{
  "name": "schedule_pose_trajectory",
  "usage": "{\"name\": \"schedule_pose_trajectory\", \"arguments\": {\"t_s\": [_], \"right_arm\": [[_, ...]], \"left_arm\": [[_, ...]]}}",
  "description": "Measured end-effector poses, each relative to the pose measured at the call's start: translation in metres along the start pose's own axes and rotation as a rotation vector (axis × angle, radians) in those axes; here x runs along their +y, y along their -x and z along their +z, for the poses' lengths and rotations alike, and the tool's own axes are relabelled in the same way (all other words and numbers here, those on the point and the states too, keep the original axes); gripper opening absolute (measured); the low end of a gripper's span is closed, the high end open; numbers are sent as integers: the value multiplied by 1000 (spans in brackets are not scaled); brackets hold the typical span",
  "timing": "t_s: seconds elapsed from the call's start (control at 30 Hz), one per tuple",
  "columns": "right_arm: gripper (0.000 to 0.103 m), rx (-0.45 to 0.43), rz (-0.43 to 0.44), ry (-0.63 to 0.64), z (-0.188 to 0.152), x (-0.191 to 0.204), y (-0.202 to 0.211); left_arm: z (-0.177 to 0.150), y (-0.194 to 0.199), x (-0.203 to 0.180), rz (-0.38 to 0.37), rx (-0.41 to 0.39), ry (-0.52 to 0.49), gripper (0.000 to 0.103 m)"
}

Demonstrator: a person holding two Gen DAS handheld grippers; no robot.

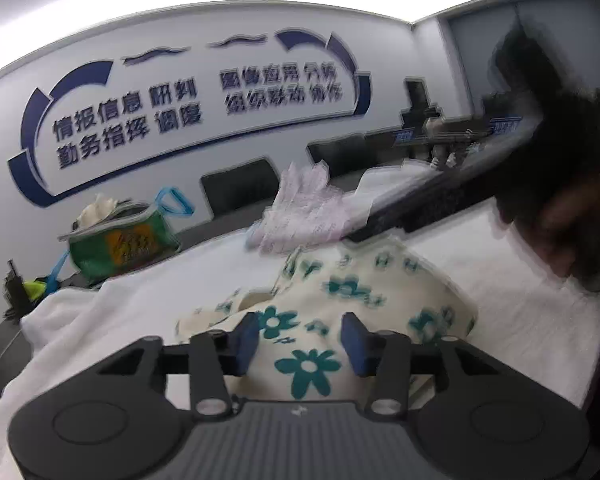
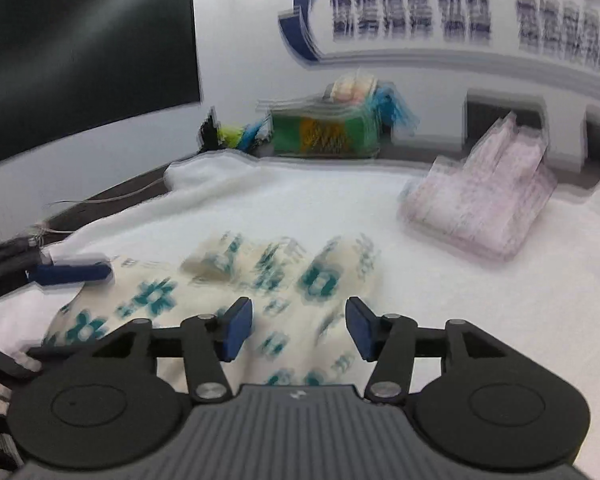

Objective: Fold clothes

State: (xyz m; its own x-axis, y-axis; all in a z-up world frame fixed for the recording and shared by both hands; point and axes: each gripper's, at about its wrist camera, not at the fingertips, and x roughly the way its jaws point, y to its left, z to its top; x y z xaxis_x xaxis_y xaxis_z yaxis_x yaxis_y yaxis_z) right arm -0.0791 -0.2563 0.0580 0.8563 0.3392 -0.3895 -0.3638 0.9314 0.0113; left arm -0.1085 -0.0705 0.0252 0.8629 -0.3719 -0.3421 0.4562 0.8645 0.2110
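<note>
Nearby, pink folded garment (image 2: 480,208) flanks floral garment (image 2: 228,292).

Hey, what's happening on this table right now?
A person is folding clothes with two handheld claws. Both the left claw and right claw hang open over a cream garment with teal flowers bunched on a white cloth. A pink folded garment sits farther back.

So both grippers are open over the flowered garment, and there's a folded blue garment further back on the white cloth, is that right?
Not quite: the folded garment further back is pale pink, not blue, as the right wrist view shows. The rest holds: the left gripper and right gripper both have their jaws apart over the flowered garment, on the white cloth.
</note>
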Motion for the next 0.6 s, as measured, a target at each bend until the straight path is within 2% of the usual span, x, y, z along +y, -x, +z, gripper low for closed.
{"name": "schedule_pose_trajectory", "arguments": {"t_s": [0.07, 0.13, 0.2, 0.3, 0.4, 0.47, 0.53, 0.57, 0.6], "right_arm": [[33, -45, -1, 30, 6, 5, 16], [23, -28, 53, 41, 6, 14, 16], [22, -5, 98, 60, 5, 26, 11], [22, 84, 92, 90, -6, 42, -25], [22, 153, 102, 58, -19, 42, -48], [22, 164, 115, 19, -21, 39, -51], [22, 164, 113, 36, -23, 40, -46], [22, 165, 109, 46, -23, 41, -46], [22, 164, 108, 48, -24, 41, -44]], "left_arm": [[-3, -2, 6, -16, 14, 47, 43], [-5, -4, 12, -35, 28, 90, 43], [-8, -6, 17, -54, 41, 133, 43], [-13, -5, 26, -66, 71, 189, 43], [-24, 3, 34, -71, 93, 197, 44], [-29, 13, 41, -89, 96, 224, 45], [-33, 25, 50, -112, 98, 260, 46], [-34, 30, 54, -116, 100, 276, 52], [-35, 36, 58, -112, 102, 292, 53]]}}
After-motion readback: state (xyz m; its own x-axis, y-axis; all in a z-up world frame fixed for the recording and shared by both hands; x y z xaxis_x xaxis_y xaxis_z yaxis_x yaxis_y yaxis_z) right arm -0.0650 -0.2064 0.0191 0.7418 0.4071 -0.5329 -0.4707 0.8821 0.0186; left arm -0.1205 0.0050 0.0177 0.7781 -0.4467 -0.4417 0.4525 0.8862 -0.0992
